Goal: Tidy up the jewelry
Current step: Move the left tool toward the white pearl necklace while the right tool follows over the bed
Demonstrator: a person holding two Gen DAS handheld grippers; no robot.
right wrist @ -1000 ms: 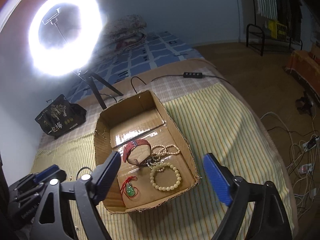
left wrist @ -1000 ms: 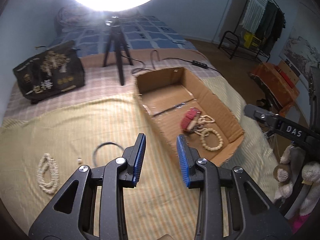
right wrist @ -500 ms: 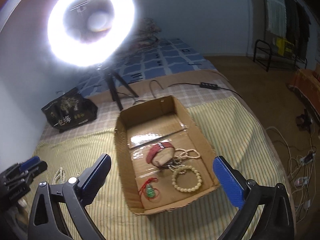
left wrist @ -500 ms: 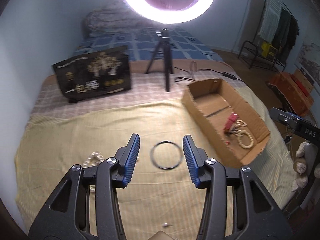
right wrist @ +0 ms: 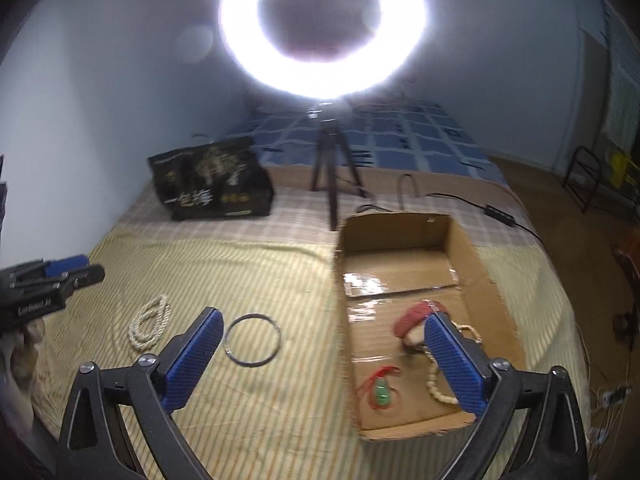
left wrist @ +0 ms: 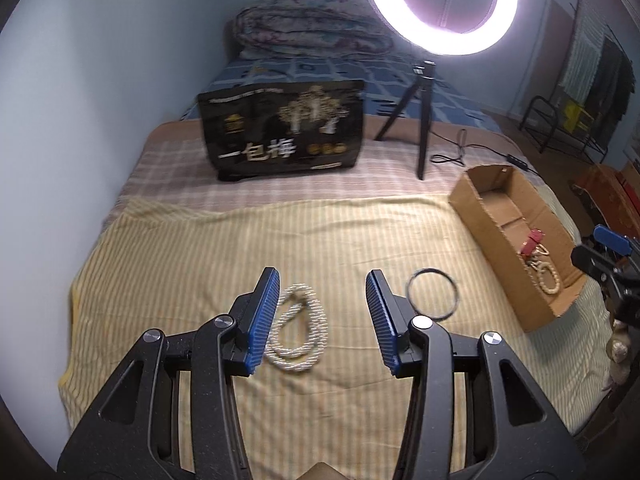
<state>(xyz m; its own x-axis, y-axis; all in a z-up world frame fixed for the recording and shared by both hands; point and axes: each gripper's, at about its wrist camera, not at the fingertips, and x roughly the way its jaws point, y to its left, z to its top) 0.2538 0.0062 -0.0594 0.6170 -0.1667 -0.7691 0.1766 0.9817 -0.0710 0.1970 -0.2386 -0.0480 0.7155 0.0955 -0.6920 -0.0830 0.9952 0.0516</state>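
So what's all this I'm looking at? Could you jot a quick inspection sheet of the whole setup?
Surface: striped yellow bedspread.
Job's things: pearl necklace and black ring on the spread; cardboard box holds red bracelet, bead bracelet, green pendant.
Clutter: black gift bag.
Grippers: left gripper open over the necklace; right gripper open.
Cables: black cord.
Surroundings: ring light, clothes rack.
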